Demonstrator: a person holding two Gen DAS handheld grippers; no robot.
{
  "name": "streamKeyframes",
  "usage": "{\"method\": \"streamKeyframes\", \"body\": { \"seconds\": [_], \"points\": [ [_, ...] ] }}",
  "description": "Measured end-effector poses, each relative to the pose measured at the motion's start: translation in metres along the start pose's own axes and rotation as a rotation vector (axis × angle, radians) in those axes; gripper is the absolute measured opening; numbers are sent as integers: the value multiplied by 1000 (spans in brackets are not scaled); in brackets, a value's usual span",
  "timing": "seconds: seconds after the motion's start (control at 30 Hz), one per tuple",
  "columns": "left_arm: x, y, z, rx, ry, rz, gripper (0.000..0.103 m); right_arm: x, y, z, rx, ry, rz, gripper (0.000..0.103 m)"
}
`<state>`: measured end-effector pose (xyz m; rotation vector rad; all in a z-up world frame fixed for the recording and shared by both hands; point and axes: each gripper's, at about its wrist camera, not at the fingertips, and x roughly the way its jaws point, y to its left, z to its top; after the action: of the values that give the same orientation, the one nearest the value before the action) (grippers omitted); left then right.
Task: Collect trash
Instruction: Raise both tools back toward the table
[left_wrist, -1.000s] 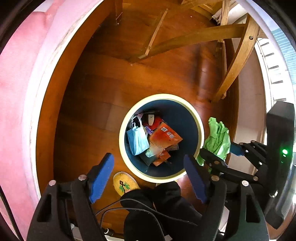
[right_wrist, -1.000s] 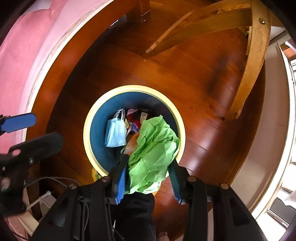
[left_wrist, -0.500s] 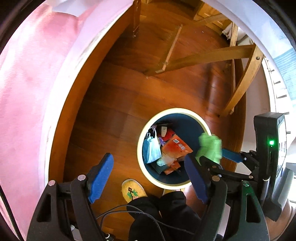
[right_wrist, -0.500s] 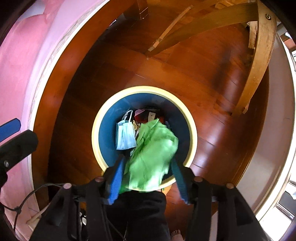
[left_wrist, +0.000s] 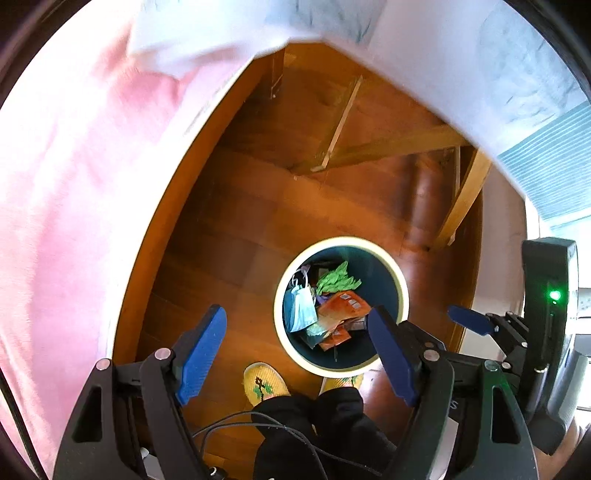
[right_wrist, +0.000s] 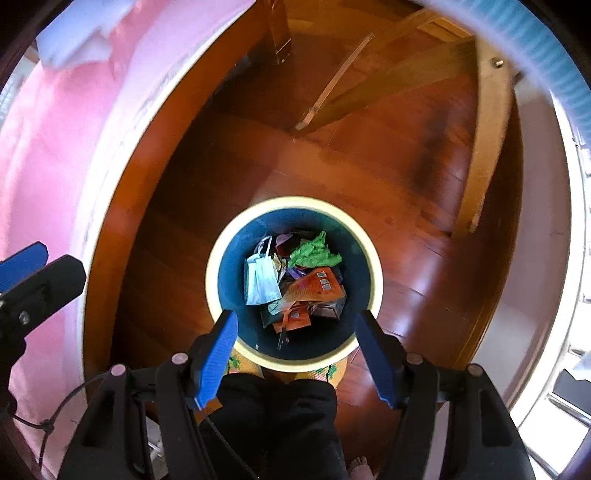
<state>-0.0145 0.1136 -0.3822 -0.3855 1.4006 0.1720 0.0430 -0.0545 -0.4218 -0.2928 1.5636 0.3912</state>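
A round dark-blue trash bin with a cream rim (left_wrist: 400, 280) (right_wrist: 375, 266) stands on the wooden floor below both grippers. Inside lie a crumpled green paper (left_wrist: 338, 280) (right_wrist: 314, 253), a light-blue face mask (left_wrist: 301, 310) (right_wrist: 262, 282) and orange wrappers (left_wrist: 341, 314) (right_wrist: 314, 288). My left gripper (left_wrist: 297, 354) is open and empty, high above the floor left of the bin. My right gripper (right_wrist: 295, 354) is open and empty, high above the bin's near rim; its blue fingers (left_wrist: 469, 319) show in the left wrist view.
A pink cloth with a white edge (left_wrist: 66, 184) (right_wrist: 48, 147) fills the left side. Wooden chair legs (left_wrist: 461, 199) (right_wrist: 487, 147) stand beyond the bin. The person's yellow slippers (left_wrist: 264, 384) and dark trousers (right_wrist: 273, 417) are below the grippers.
My right gripper opened and let go of the green paper, which fell into the bin. Both grippers rose higher, so the bin looks smaller.
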Motion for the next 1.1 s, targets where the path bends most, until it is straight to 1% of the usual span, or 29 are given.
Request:
{"method": "streamKeyframes", "body": {
  "seconds": [0.23,0.47,0.63,0.83,1.0,1.1],
  "points": [
    [-75,-11,19,33,-77,-11,78,-73,-4,0,51,-54,36,67],
    [-156,-26,38,83,-167,-12,78,-168,-2,-3,68,-164,56,67],
    [-204,-35,49,127,-216,-18,78,-219,-9,-2,99,-219,68,67],
    [-251,-56,62,225,-263,-15,78,-276,-20,-7,158,-303,47,67],
    [-289,-78,75,346,-341,3,78,-328,-35,-9,222,-432,0,67],
    [-306,-89,88,395,-366,-3,78,-355,-45,-7,270,-505,-25,67]
  ]
}}
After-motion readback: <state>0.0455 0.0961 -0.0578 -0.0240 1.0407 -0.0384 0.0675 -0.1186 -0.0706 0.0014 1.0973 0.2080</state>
